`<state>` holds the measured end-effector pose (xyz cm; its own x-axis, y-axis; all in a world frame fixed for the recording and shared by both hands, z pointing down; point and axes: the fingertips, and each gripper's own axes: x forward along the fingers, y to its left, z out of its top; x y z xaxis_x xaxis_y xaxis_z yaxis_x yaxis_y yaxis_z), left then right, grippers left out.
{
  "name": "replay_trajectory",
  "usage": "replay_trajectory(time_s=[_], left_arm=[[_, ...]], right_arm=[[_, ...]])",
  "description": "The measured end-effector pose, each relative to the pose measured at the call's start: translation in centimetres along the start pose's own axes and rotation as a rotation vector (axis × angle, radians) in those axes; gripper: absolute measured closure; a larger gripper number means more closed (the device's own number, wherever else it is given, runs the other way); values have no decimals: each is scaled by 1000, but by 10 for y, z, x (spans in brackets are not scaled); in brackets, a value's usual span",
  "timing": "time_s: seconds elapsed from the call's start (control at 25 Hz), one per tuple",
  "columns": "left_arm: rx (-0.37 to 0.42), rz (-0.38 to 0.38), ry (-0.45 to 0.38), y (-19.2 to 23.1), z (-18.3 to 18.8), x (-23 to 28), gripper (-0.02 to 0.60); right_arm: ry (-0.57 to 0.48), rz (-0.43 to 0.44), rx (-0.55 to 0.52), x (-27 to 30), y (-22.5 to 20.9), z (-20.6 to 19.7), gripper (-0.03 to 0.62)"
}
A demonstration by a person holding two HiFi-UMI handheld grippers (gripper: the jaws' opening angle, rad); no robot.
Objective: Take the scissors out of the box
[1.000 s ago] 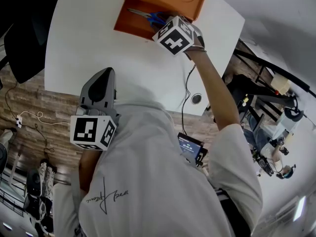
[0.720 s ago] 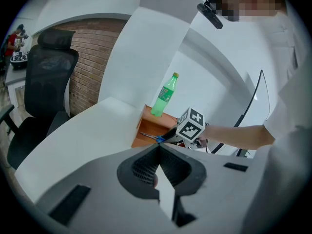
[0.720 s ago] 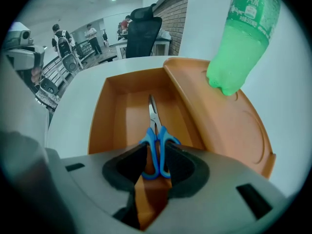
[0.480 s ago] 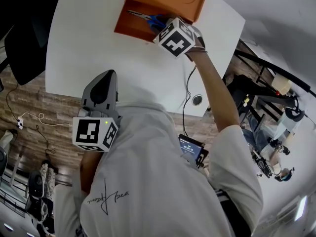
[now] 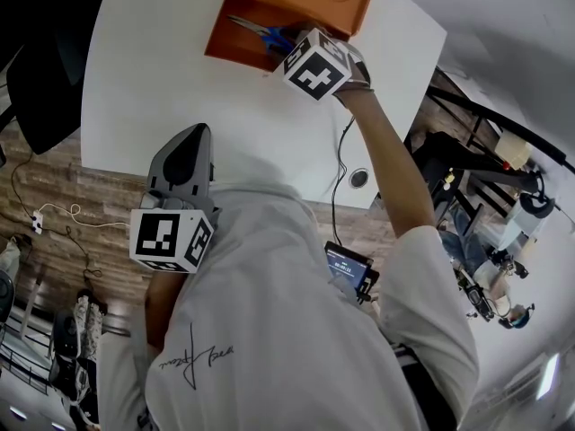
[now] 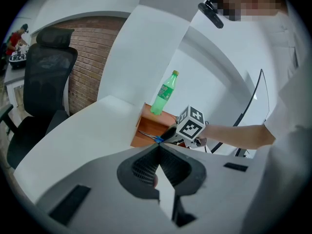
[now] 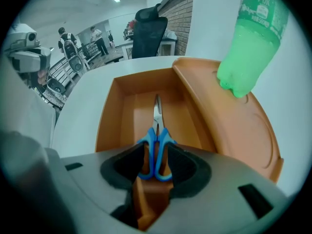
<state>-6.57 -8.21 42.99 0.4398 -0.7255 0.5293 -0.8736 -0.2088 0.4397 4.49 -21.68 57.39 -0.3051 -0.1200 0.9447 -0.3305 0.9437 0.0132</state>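
Gripping the scissors (image 7: 157,130) by their blue handles, the right gripper (image 7: 155,161) has its jaws closed on them inside the orange box (image 7: 119,113). A green bottle (image 7: 249,38) stands on the box's raised part, just beside. The left gripper (image 6: 158,152), jaws together and empty, is at the table (image 5: 153,70) edge.

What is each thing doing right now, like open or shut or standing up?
Scissors: blades closed, inside the box.
Right gripper: shut on the scissors' blue handles.
Left gripper: shut, holding nothing.
Box: open on top.
Bottle: standing upright, cap on.
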Motion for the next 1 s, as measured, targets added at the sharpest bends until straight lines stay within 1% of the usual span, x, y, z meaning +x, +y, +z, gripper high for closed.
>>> replay_trajectory(time_s=[0.12,0.24,0.32,0.56,0.72,1.0], left_arm=[[3,-4,3,-2,0,2,574],[11,-8,4,-6,1,3,574],[17,-12,2,-9,1,3,574],[29,-14,-7,-14,2,2,574],[32,-2,-21,-15,4,-2,574],[40,11,-38,-14,6,-8,574]], right_arm=[[-9,-1,9,-1,0,-1,448],[12,-11,0,-1,2,-1,482],[21,-18,-9,-1,4,-1,491],[-17,-17,22,-2,4,-1,496],[-34,-3,63,-4,4,-3,497],[-47,-7,61,-12,10,-2,497]])
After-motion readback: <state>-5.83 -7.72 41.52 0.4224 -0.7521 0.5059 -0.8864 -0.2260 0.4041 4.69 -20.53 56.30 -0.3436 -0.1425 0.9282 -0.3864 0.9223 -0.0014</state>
